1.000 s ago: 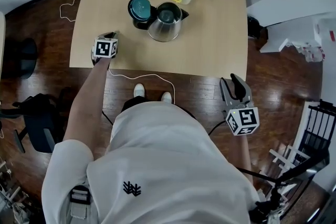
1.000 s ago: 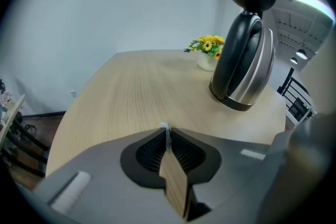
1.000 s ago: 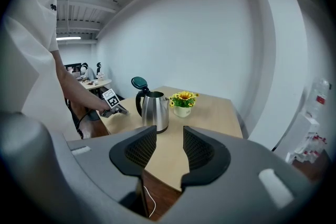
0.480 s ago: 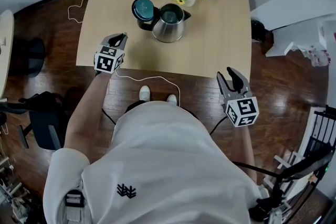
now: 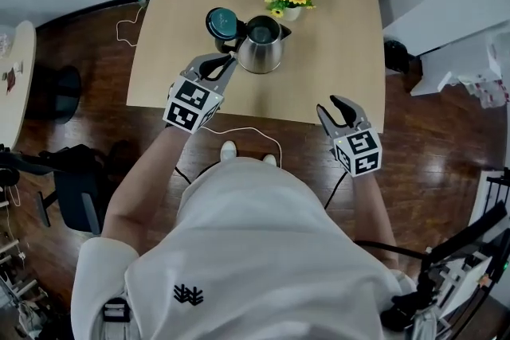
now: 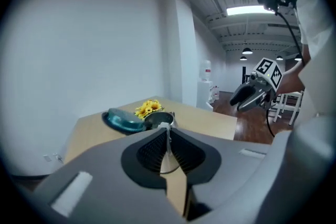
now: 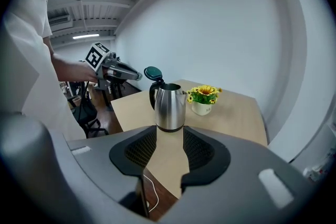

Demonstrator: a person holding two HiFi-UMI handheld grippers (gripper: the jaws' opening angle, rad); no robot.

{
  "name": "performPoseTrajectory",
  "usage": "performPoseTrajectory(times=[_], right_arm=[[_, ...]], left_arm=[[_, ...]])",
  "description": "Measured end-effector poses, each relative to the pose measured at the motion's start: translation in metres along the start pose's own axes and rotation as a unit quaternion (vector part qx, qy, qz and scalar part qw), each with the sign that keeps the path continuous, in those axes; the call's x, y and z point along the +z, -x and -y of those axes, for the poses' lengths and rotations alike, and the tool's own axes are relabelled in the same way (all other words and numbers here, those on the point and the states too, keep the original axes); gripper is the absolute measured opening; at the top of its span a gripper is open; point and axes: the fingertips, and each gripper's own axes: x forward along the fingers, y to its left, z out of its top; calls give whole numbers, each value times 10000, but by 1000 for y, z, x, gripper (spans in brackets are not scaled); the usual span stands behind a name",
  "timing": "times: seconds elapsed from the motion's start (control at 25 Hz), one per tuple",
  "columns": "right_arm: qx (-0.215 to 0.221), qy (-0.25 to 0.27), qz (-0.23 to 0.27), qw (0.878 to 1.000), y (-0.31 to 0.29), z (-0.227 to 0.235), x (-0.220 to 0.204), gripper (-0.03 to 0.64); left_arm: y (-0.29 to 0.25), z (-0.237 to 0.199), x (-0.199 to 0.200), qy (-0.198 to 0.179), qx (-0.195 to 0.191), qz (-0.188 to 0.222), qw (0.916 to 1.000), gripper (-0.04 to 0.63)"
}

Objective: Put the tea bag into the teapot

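Above the table (image 5: 335,52) — tea bag (image 6: 164,126) pinched in left claw (image 5: 226,62), near teapot (image 5: 261,49).

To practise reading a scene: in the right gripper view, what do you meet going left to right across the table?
left gripper → teapot → flowers

Bright, even indoor lighting from ceiling strip lamps (image 6: 253,9), visible in both gripper views. The desk (image 5: 335,52) is uniformly lit, with only soft shadows. The steel teapot (image 7: 169,107) carries pale reflections. Both gripper views are fisheye: a circular field, black corners, bowed lines, soft nearest foreground.
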Motion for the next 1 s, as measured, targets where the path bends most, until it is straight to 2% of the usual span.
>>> performPoseTrajectory(times=[0.2,0.36,0.68,1.0], right_arm=[[68,-15,-12,10000,-3,-4,-4,156],[7,-129,-32,9999,3,-3,-13,156],[-300,-390,-77,9988,22,21,-33,156],[-413,-574,-81,9975,27,26,-43,156]], left_arm=[[-25,11,37,-299,-174,119,9993,23],[-51,8,53,-591,-229,9,9980,23],[-102,4,69,-778,-330,-292,9960,23],[-111,5,71,-867,-213,-476,9949,23]])
